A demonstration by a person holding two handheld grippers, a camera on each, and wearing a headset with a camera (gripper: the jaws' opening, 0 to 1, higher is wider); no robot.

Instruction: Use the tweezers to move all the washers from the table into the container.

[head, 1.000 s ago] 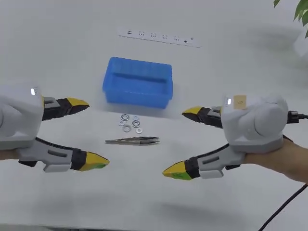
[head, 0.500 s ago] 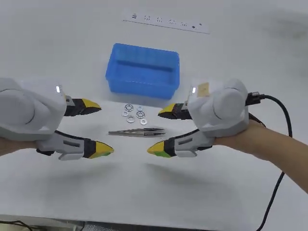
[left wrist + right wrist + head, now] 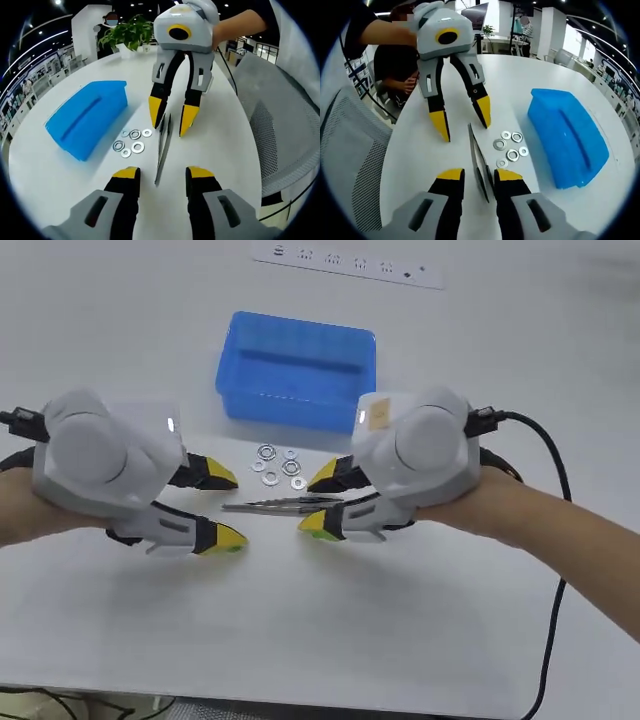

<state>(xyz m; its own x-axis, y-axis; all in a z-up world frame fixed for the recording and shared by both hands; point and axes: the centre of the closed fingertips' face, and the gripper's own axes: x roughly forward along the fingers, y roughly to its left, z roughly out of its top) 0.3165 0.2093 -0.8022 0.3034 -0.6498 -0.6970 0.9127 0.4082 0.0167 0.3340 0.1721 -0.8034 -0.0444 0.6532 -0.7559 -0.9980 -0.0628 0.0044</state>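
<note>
Tweezers (image 3: 278, 505) lie flat on the white table (image 3: 300, 630), their right end between the spread jaws of the right gripper (image 3: 308, 507); whether a jaw touches them cannot be told. Washers (image 3: 277, 467) sit in a loose cluster just beyond, and the blue container (image 3: 297, 370) stands farther off, with a power strip (image 3: 347, 264) at the far edge. A plant (image 3: 127, 32) stands in the bright office behind. The left gripper (image 3: 236, 509), jaws also apart, faces inward from the left, both hands low over the table.
</note>
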